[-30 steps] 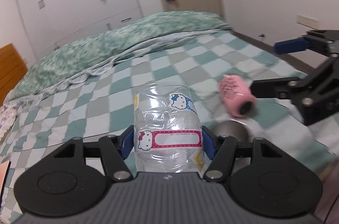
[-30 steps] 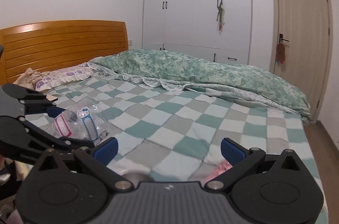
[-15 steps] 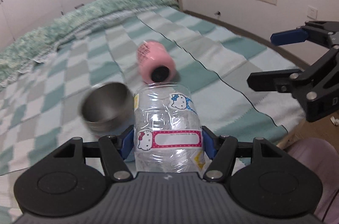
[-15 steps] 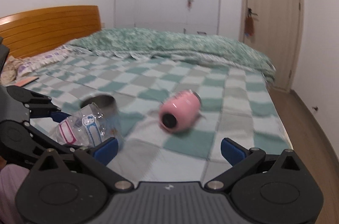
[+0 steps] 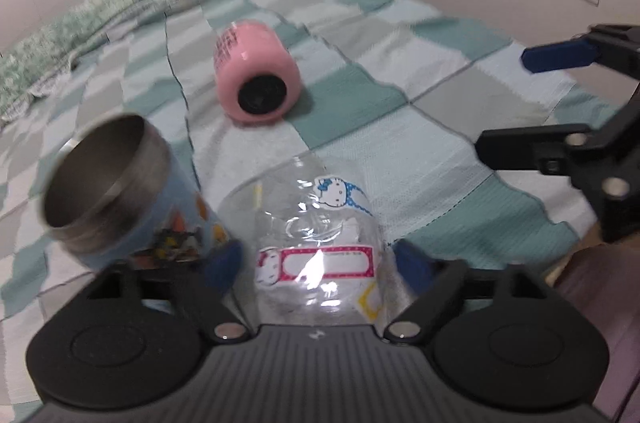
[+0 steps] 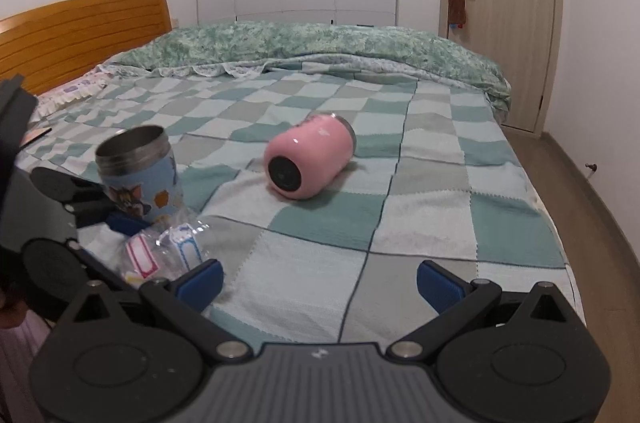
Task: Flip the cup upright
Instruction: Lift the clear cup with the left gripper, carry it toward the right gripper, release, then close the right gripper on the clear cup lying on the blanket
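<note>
Pink cup (image 6: 310, 157) lies on its side on the checkered bedspread (image 6: 420, 219), black base toward both cameras, rim pointing away toward the green quilt (image 6: 320, 43); also seen in left view (image 5: 256, 77). Nothing touches it.

Landmark = pink cup.

Steel cup with blue cartoon sleeve (image 6: 138, 175) stands upright, mouth up, left of the pink cup and nearer the cameras; apart from it. In left view (image 5: 120, 187) it looks tilted, likely lens distortion and blur.

Clear plastic bottle with cartoon stickers (image 5: 316, 247) sits nearer than the pink cup, just beside the steel cup. Left gripper (image 5: 320, 265) has its blue pads either side of the bottle; pads look slightly off the plastic, frame blurred, so cannot tell whether it is pinching. From right view the bottle (image 6: 168, 251) shows crumpled beside that gripper.

Right gripper (image 6: 318, 281) spread wide, nothing between fingers, hovering over the bedspread on the near side of the pink cup, well apart from it.
</note>
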